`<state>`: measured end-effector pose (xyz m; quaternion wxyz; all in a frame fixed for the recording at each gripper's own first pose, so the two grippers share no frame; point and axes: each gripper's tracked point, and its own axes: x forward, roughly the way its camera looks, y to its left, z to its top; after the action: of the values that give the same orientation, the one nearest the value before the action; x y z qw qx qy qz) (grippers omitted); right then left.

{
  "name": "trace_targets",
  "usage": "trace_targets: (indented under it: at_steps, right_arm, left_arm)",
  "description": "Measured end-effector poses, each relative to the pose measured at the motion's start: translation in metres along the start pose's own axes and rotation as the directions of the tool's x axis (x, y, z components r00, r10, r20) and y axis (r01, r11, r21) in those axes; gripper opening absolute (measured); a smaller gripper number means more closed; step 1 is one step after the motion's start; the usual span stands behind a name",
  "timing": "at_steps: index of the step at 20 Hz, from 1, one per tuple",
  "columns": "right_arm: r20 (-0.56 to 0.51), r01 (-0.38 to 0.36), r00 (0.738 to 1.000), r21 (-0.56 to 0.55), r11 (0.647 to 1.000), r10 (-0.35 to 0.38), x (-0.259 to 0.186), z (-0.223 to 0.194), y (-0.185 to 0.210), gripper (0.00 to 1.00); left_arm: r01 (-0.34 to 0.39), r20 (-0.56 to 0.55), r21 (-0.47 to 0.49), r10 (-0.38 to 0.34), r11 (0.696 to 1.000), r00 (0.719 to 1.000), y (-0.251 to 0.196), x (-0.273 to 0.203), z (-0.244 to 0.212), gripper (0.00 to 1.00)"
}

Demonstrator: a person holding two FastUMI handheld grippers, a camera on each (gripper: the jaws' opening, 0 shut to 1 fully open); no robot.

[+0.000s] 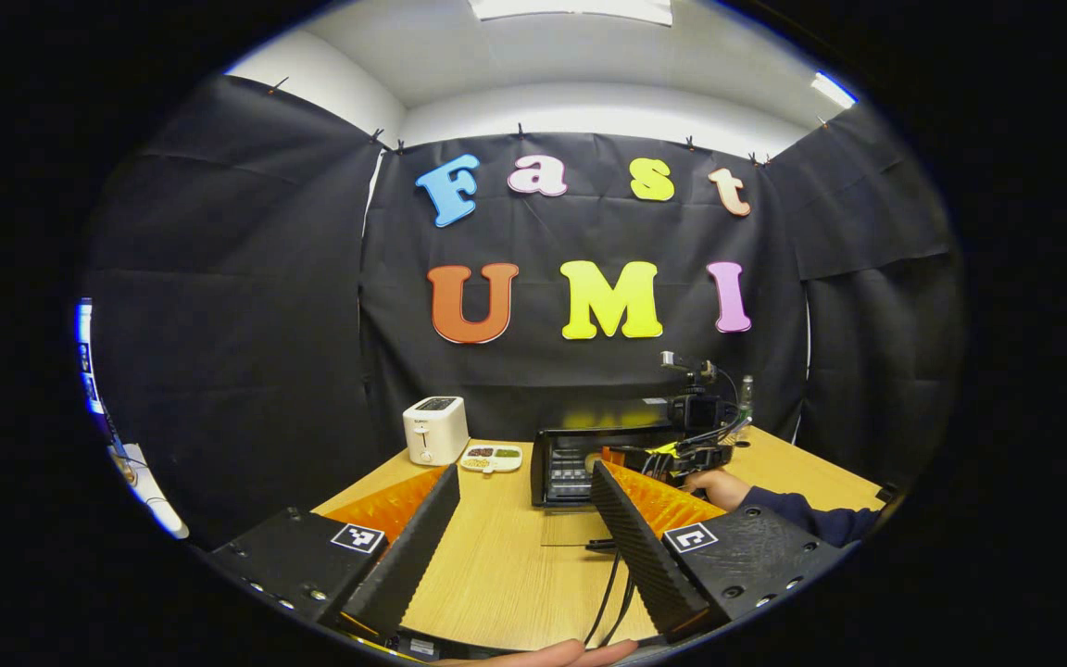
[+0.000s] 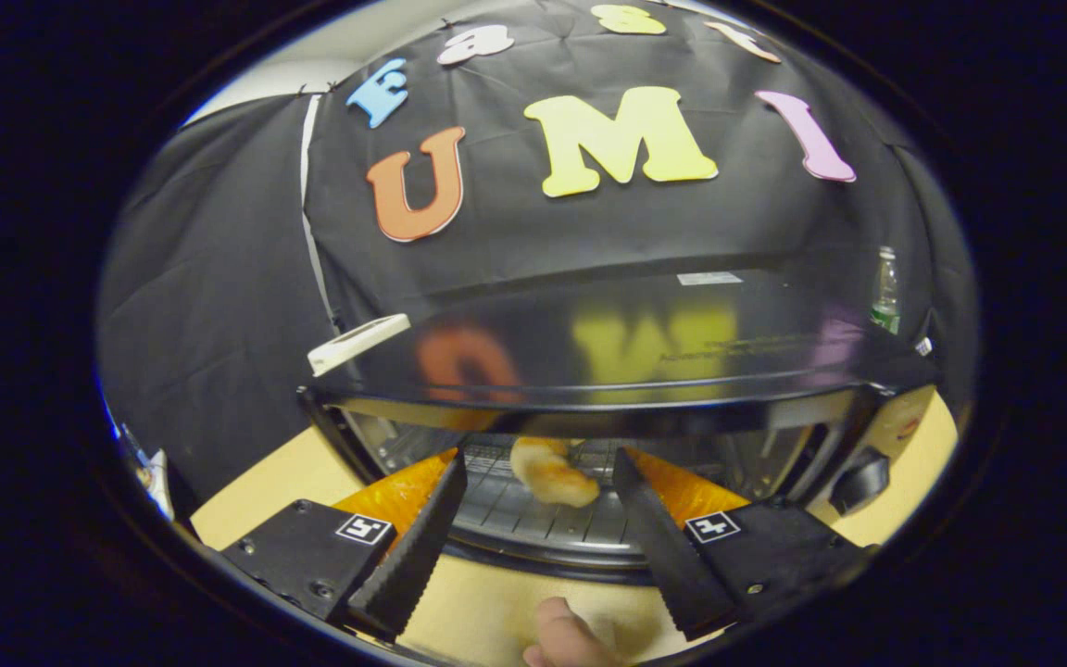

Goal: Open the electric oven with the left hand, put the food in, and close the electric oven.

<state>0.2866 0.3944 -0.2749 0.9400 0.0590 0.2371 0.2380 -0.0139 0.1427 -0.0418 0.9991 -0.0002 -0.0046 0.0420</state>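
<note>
The black electric oven (image 1: 580,454) stands at the table's far middle with its glass door folded down toward me. My left gripper (image 1: 524,471) hangs open over the table well in front of it, nothing between its fingers. A hand in a dark sleeve (image 1: 811,519) holds my right gripper (image 1: 682,454) at the oven's mouth. In the right gripper view the oven (image 2: 608,343) is open and close, and a golden piece of food (image 2: 552,480) lies on the wire rack (image 2: 533,519) inside. My right gripper (image 2: 538,463) is open, one finger on each side of the food, not pressing on it.
A white toaster (image 1: 434,429) and a small plate of snacks (image 1: 492,457) stand left of the oven. A bottle (image 2: 885,292) sits behind the oven on the right, near its knob (image 2: 858,482). Black cables (image 1: 612,593) trail over the wooden table (image 1: 496,574).
</note>
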Motion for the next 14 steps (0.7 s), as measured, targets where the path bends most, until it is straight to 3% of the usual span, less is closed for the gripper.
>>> trace_targets:
  at_steps: [6,9,11,12,14]
  right_arm:
    - [0.129,0.008,0.992,-0.049,0.999,-0.001,-0.124,0.038,0.002,1.0]
    - [0.24,0.102,0.968,-0.127,0.987,-0.069,-0.196,0.067,-0.01,0.95]
    - [0.302,0.177,0.945,-0.157,0.972,-0.123,-0.236,0.084,-0.019,0.99]
    - [0.326,0.214,0.932,-0.151,0.965,-0.156,-0.254,0.092,-0.027,0.96]
    - [0.347,0.258,0.915,-0.113,0.959,-0.205,-0.282,0.1,-0.038,0.99]
  left_arm:
    - [0.028,0.021,-0.005,-0.027,1.0,0.999,-0.03,-0.016,0.014,0.94]
    - [0.058,0.031,-0.035,-0.057,0.998,0.998,-0.046,-0.015,0.015,0.94]
    - [0.078,0.029,-0.047,-0.077,0.996,0.997,-0.054,-0.009,0.015,0.94]
    - [0.075,0.023,-0.044,-0.074,0.996,0.997,-0.056,-0.004,0.013,0.94]
    - [0.074,0.019,-0.025,-0.074,0.997,0.997,-0.061,0.005,0.006,0.94]
